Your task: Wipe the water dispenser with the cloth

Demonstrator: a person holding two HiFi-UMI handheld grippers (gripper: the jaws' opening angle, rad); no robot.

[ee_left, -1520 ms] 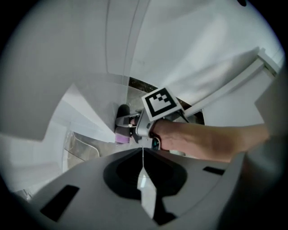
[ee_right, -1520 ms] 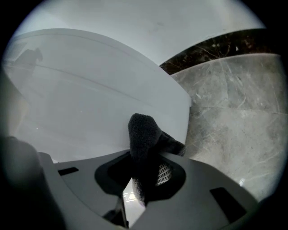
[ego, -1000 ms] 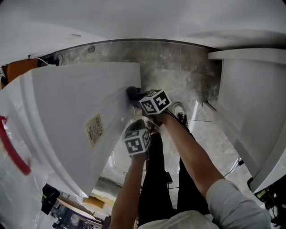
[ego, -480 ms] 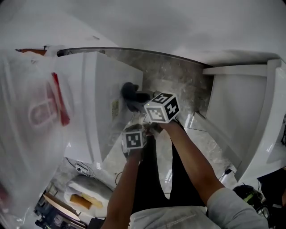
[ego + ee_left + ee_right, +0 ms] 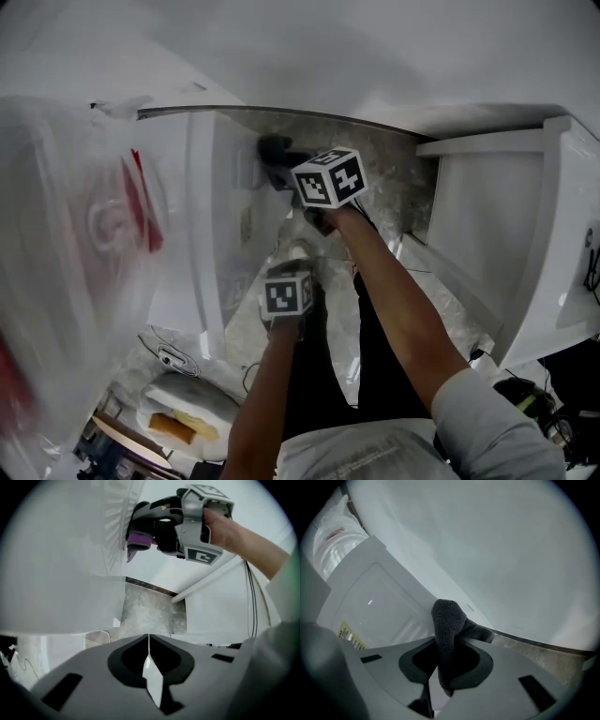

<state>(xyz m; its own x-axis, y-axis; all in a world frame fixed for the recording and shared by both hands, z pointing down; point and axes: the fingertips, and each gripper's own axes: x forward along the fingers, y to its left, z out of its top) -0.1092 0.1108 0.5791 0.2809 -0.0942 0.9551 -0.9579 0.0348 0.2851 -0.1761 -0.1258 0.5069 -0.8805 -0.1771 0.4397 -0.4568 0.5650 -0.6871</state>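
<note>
Cloth [image 5: 447, 625]: dark wad, upper centre of head view, pressed to water dispenser [image 5: 214, 281] side near its top | right gripper [image 5: 444, 667] clenched on it, panel lay leftward | left gripper [image 5: 149, 645] closed, empty, lower, farther away.

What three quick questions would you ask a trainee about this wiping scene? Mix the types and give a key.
1. True or false: the left gripper has its jaws together with nothing between them.
2. What does the right gripper hold? A. a sponge B. a dark cloth C. a bottle
3. Fill in: the big white appliance beside the cloth is the ___.

Key: 1 true; 2 B; 3 water dispenser.
</note>
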